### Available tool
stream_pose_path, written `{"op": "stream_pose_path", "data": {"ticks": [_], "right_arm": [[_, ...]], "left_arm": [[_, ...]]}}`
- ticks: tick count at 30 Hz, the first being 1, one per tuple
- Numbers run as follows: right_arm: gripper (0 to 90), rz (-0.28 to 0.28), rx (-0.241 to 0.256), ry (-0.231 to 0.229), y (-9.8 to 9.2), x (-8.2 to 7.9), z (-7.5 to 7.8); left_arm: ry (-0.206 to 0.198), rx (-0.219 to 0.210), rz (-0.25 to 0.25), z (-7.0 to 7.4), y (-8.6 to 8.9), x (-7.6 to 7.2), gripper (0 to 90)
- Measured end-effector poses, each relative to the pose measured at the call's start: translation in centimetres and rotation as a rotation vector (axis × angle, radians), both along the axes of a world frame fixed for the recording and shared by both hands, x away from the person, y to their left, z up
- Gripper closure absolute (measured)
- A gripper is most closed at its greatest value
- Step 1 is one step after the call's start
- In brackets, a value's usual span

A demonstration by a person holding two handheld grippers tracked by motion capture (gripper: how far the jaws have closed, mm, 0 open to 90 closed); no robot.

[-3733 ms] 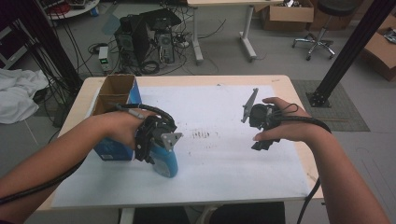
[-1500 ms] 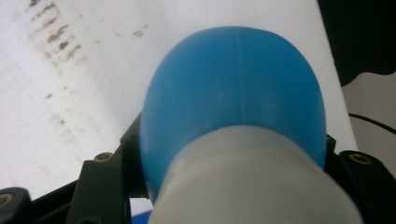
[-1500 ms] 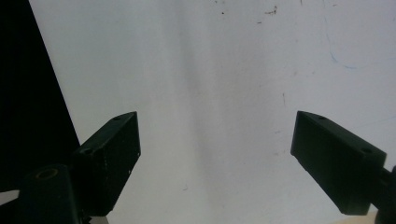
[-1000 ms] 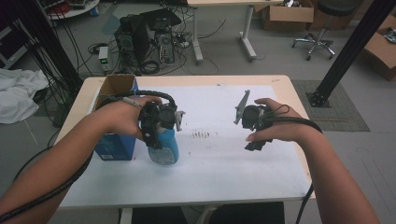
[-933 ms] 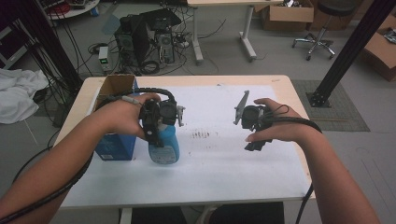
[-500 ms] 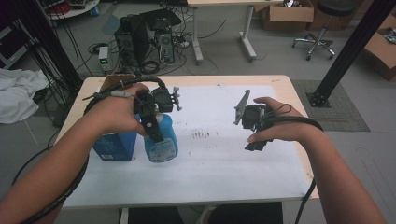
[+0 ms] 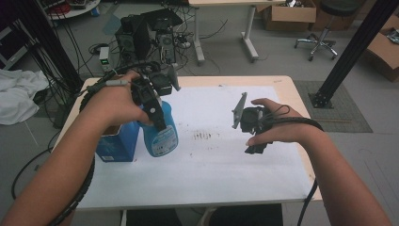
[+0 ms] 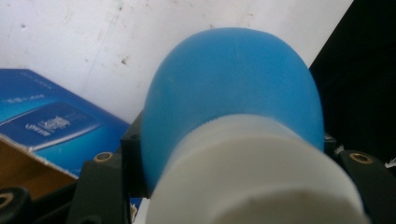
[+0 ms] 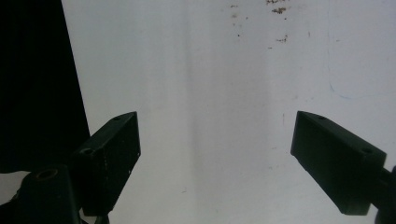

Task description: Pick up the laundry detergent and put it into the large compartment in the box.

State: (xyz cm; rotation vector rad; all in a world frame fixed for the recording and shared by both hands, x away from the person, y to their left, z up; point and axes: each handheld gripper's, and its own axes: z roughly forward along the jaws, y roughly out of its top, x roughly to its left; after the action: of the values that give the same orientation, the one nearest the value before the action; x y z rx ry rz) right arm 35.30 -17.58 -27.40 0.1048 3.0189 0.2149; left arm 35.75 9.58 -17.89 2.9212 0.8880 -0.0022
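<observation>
The left gripper point(image 7: 155, 106) has its jaws clamped on the neck of a blue spray bottle point(image 7: 160, 129); in the left gripper view the black jaws sit tight against either side of the bottle's blue shoulder point(image 8: 233, 93) below its white collar point(image 8: 252, 172), a contact the high view hides behind the hand. From above, the bottle stands upright at the left side of the white table sheet point(image 7: 211, 160), just beside an open blue box point(image 7: 115, 143) on its left. It is translucent blue with a pale label. The right gripper point(image 9: 215, 154) hovers with its jaws spread wide over bare, speckled sheet, gripping nothing; the high view puts it well apart, on the table's right point(image 7: 251, 127).
</observation>
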Motion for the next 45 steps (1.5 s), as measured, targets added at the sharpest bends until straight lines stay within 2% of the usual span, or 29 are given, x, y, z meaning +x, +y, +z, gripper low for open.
{"op": "stream_pose_path", "data": {"ticks": [6, 13, 16, 17, 20, 24, 28, 33, 38, 41, 45], "right_arm": [[15.9, 0.031, -0.006, 0.001, 0.5, 0.3, 0.0], [15.8, 0.036, -0.007, 0.0, 0.3, 0.5, 0.0], [15.9, 0.04, -0.002, -0.001, 0.3, 0.6, 0.0], [15.9, 0.043, -0.006, -0.001, 0.3, 0.6, 0.0], [15.9, 0.045, -0.004, -0.003, 0.3, 0.7, 0.0], [15.9, 0.047, 0.004, -0.004, 0.2, 0.7, 0.0], [15.9, 0.051, 0.005, -0.004, 0.1, 0.8, 0.0], [15.9, 0.053, 0.007, -0.006, 0.0, 0.8, 0.0], [15.8, 0.055, 0.01, -0.006, -0.1, 0.9, -0.1], [15.9, 0.055, 0.014, -0.005, -0.2, 0.9, -0.3], [15.9, 0.054, 0.014, -0.004, -0.2, 0.9, -0.2]], "left_arm": [[0.044, -0.002, 0.08, 1.6, 0.3, 0.9, 38.9], [0.047, 0.007, 0.209, 3.4, 1.5, 2.2, 38.9], [0.034, 0.008, 0.261, 4.4, 2.3, 2.7, 38.9], [0.025, 0.006, 0.297, 4.8, 2.7, 2.8, 39.0], [0.017, 0.022, 0.36, 5.5, 3.7, 3.3, 39.0], [0.011, 0.006, 0.444, 6.3, 5.0, 3.7, 39.0], [-0.002, -0.005, 0.552, 7.4, 6.2, 3.9, 39.0], [0.006, 0.016, 0.633, 8.0, 7.5, 3.9, 39.0], [-0.015, 0.025, 0.727, 8.5, 8.9, 3.8, 39.0], [-0.032, 0.015, 0.777, 8.9, 9.9, 3.6, 39.1], [-0.026, -0.003, 0.83, 9.2, 11.5, 3.4, 39.0]]}}
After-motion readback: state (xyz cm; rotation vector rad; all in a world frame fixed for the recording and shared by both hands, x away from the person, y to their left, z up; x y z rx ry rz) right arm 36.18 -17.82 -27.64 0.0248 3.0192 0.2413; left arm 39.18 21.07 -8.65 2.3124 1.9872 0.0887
